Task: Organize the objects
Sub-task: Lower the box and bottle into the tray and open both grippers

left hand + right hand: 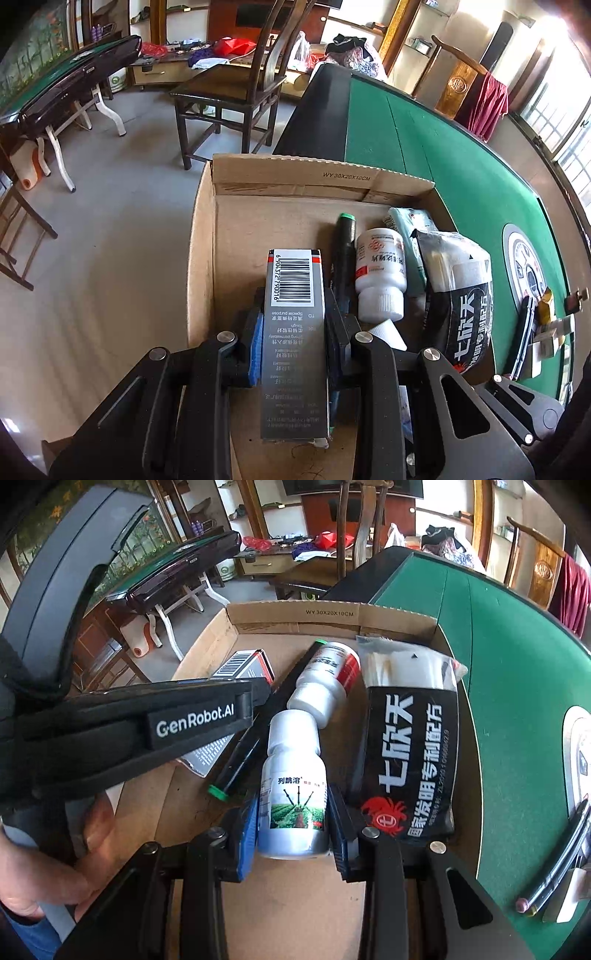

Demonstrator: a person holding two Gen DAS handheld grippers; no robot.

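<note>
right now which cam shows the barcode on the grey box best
The left wrist view: the grey box sits centred between the left gripper's fingers, barcode facing the lens. The right wrist view shows only its far end, behind the left gripper.

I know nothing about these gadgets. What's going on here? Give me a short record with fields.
setting: cardboard box on a green table
left gripper: shut on a grey carton with a barcode, held over the box
right gripper: shut on a white bottle with a field picture on its label
already in the box: a second white bottle, a black pouch, a dark pen with a green cap
person: a hand holding the left gripper's handle
</note>
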